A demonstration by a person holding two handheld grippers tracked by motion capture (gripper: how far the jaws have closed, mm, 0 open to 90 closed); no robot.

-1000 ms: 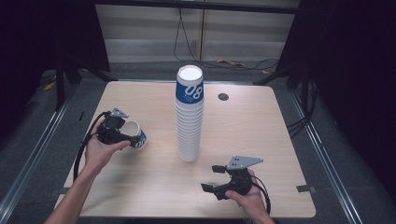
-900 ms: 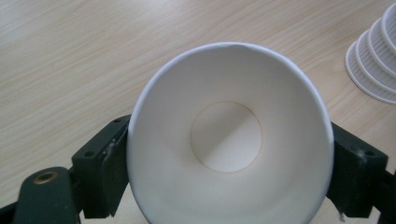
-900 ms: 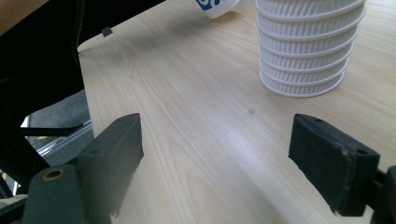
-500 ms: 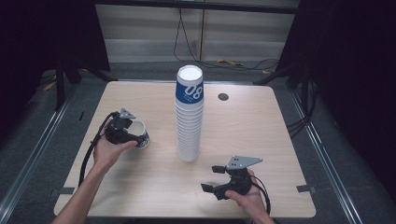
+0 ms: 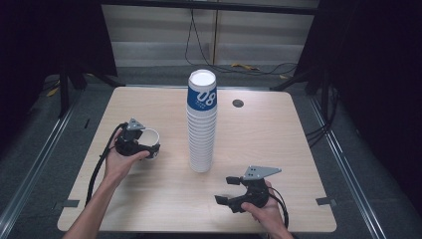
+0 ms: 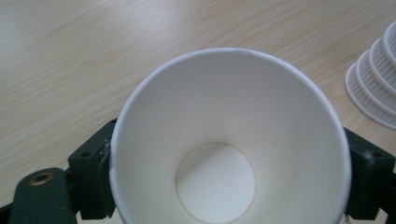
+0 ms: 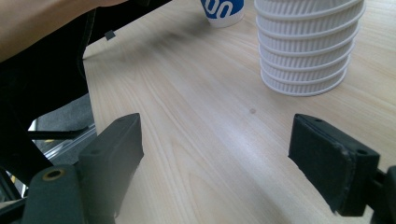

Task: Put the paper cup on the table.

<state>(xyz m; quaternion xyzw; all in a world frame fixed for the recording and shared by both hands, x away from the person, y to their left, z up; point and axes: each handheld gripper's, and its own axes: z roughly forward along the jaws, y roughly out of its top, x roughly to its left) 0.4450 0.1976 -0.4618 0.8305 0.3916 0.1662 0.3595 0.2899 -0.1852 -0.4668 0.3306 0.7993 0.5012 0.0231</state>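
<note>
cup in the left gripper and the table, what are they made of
The cup looks like paper: matte white inside, a thin rolled rim, a faint side seam and a separate round base disc. The table looks like pale wood-grain laminate or veneer, smooth with a soft sheen; which one is unclear.

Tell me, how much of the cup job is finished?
One paper cup is already off the tall cup stack. The left gripper holds it by its sides, low at the table. The right gripper waits open with nothing between its jaws. Many cups remain stacked.
</note>
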